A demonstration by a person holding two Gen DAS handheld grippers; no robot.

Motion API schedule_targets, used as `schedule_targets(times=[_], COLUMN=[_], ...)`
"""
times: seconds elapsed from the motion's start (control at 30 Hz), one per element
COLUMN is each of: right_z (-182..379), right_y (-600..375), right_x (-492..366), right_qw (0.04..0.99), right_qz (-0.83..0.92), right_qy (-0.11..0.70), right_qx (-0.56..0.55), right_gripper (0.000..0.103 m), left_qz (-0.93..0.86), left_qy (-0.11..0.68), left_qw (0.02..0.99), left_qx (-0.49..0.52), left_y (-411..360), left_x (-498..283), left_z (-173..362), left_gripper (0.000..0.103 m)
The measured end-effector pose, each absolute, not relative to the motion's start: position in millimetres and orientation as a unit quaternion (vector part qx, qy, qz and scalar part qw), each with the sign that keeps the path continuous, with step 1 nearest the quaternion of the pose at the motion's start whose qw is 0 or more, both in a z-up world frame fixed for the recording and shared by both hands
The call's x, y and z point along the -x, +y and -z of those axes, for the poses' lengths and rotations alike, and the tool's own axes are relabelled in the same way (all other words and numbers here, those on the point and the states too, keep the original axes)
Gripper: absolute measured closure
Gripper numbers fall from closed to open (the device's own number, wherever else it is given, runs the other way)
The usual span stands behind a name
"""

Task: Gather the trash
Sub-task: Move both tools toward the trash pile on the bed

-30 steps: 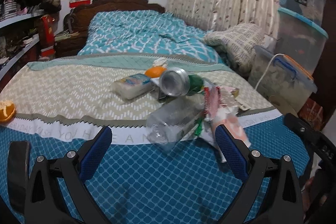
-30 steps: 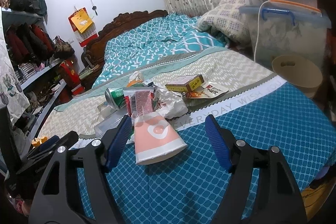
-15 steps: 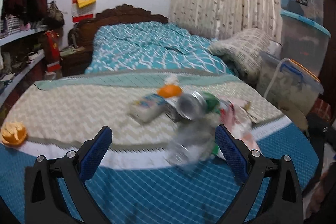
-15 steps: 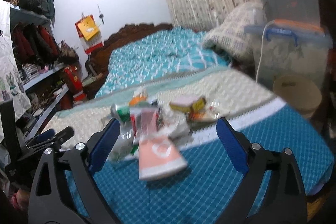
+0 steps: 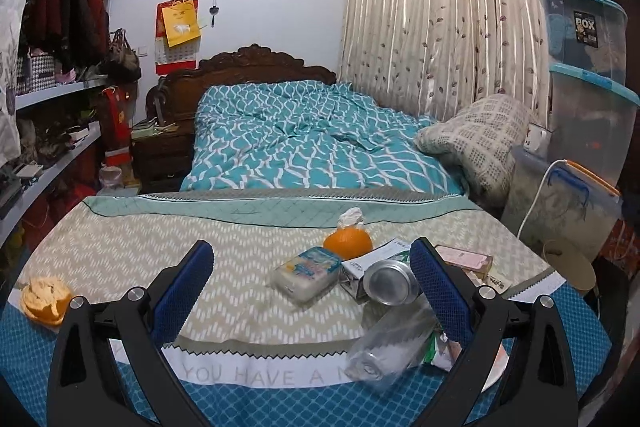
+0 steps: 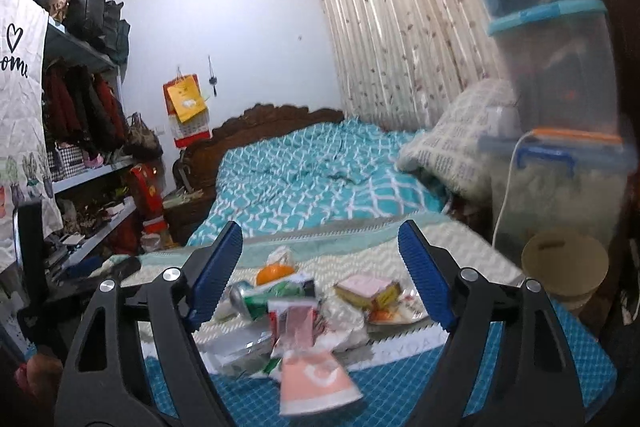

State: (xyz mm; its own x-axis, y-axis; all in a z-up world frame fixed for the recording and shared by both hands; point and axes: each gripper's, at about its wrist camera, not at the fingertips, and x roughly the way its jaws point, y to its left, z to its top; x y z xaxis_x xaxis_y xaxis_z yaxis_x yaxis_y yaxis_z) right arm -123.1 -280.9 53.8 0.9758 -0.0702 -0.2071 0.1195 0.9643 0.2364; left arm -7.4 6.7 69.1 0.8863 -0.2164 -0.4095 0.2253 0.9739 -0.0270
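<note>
A heap of trash lies on the cloth-covered table: a green drink can (image 5: 391, 282) on its side, a clear plastic bottle (image 5: 390, 341), a tissue pack (image 5: 307, 271), an orange (image 5: 347, 242), a crumpled tissue (image 5: 351, 217) and a flat pink box (image 5: 464, 259). The right wrist view shows the can (image 6: 256, 298), a pink paper cup (image 6: 318, 379), the box (image 6: 367, 289) and wrappers. Orange peel (image 5: 45, 299) lies at the table's left edge. My left gripper (image 5: 312, 297) and right gripper (image 6: 320, 273) are open, empty, above the near side of the heap.
A tan round bin (image 6: 564, 267) stands on the floor right of the table; it also shows in the left wrist view (image 5: 568, 265). Stacked clear storage boxes (image 5: 580, 99) rise beside it. A bed (image 5: 304, 143) lies behind the table. Shelves (image 5: 52, 131) line the left wall.
Both grippers have lifted and pulled back from the heap, so the trash sits lower and farther in each view. Both stay open and empty. The trash has not moved.
</note>
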Motion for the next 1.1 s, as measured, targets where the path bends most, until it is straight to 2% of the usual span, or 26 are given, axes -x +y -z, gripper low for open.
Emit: schedule_targets(times=[0.17, 1.1], right_z=[-35.7, -8.2], right_y=[-284.0, -292.6], right_x=[119.5, 107.4], right_qw=[0.979, 0.965], right_qz=[0.043, 0.047], right_qy=[0.132, 0.176], right_qx=[-0.152, -0.188], right_gripper=[0.023, 0.021], left_qz=[0.109, 0.074], left_qy=[0.223, 0.237], left_qw=[0.969, 0.968], left_qx=[-0.010, -0.025], left_y=[0.8, 15.7], left_x=[1.7, -11.8], left_z=[-67.9, -44.5], left_gripper=[0.009, 0.009])
